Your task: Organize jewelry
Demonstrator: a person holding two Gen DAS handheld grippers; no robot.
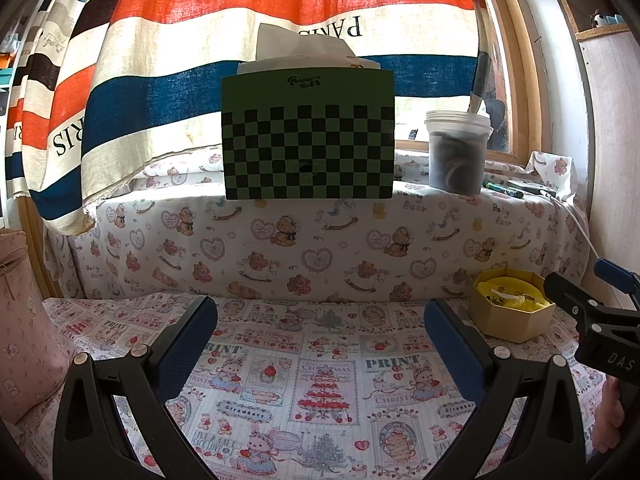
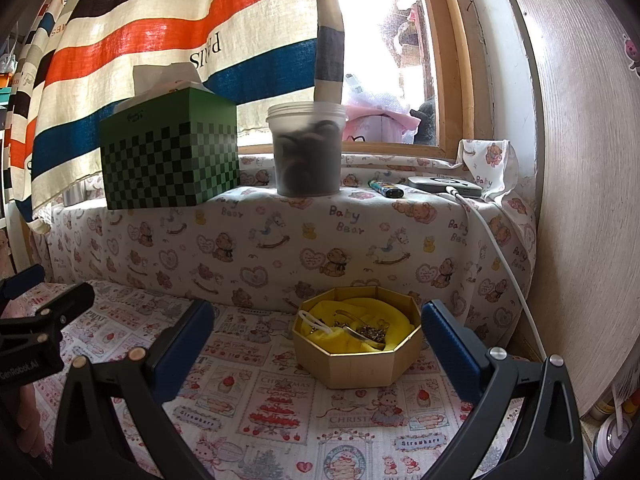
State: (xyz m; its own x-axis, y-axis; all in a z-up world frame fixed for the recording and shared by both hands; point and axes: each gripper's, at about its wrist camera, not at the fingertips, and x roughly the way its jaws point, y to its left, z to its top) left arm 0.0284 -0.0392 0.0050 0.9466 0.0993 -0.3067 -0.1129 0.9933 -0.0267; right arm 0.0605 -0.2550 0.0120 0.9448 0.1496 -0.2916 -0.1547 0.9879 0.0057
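Both grippers are held wide apart with nothing in them: left gripper [image 1: 320, 320], right gripper [image 2: 318, 320]. The gold octagonal box [image 2: 356, 360] is parked on the printed cloth [image 2: 280, 408], and jewelry [image 2: 370, 333] is piled on yellow fabric [image 2: 384, 316] inside.

Windowsill clutter above a busy printed tablecloth.
Up on the bear-print ledge sits a green checkered tissue box [image 2: 170, 152] with a tissue poking out the top, and just beside it a clear plastic tub [image 2: 306, 150] full of dark contents. Further right lie a lighter [image 2: 386, 189] and a grey charger puck [image 2: 444, 186], its white cable [image 2: 504, 264] trailing down the ledge front. A striped curtain [image 1: 240, 12] hangs behind; a strawberry-print cloth [image 1: 320, 392] covers the table.
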